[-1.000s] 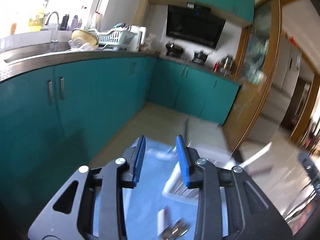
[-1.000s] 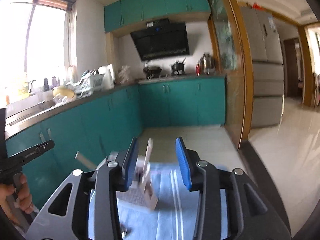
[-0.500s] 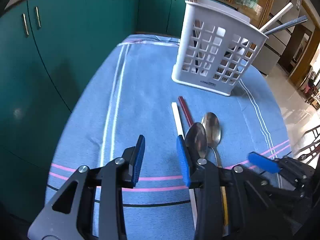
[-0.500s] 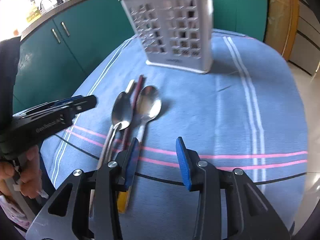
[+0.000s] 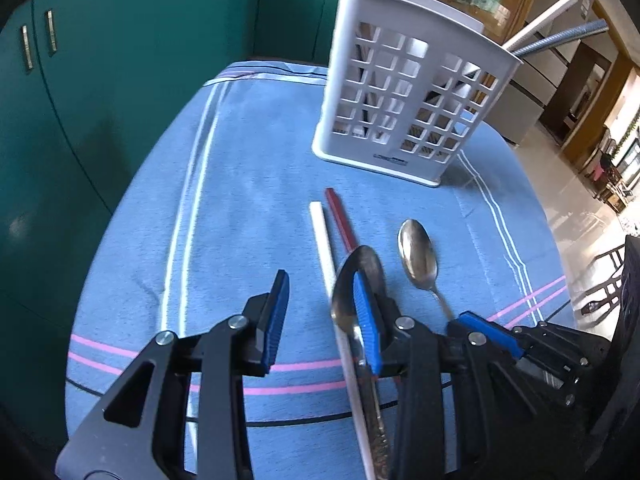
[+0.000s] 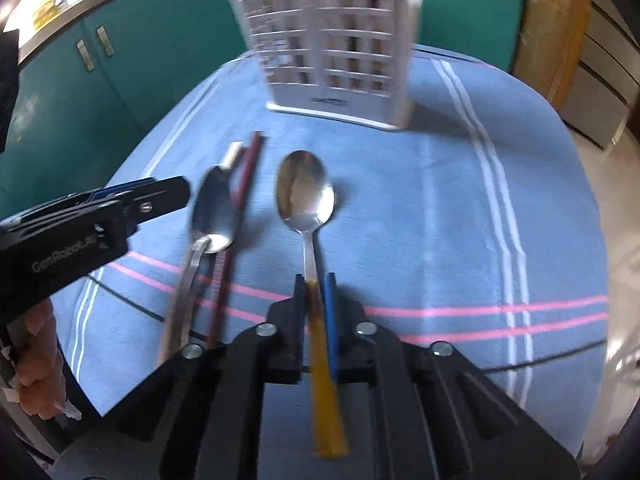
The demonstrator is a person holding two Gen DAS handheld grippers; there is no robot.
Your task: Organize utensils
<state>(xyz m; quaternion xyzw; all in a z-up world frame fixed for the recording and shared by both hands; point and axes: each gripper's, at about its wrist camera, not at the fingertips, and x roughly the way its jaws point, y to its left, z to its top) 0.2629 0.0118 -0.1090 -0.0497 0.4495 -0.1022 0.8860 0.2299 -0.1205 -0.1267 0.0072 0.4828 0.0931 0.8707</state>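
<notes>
My right tongs (image 6: 314, 292) are pinched on the amber handle of the spoon (image 6: 306, 196), whose bowl lies on the blue cloth (image 6: 460, 208) straight ahead of the tips. I judge this is the pickup, and I would lift straight up before swinging, keeping the grip firm so the heavy bowl end does not sag or twist between the pads. My left tongs (image 5: 320, 312) stand spread and empty, low over the cloth. Their right finger sits over the bowl of a second spoon (image 5: 358, 280), with a white chopstick (image 5: 324, 248) running between the fingers and a dark red chopstick (image 5: 340, 220) just right of it. These pieces lie close together, so I would keep the left side still while the right one rises, to avoid nudging them. Farthest ahead of both stands the white slotted holder (image 5: 404, 92), already carrying a few sticks. I would bring the spoon over its rim, tip the handle downward, and release only once it is inside a compartment.
</notes>
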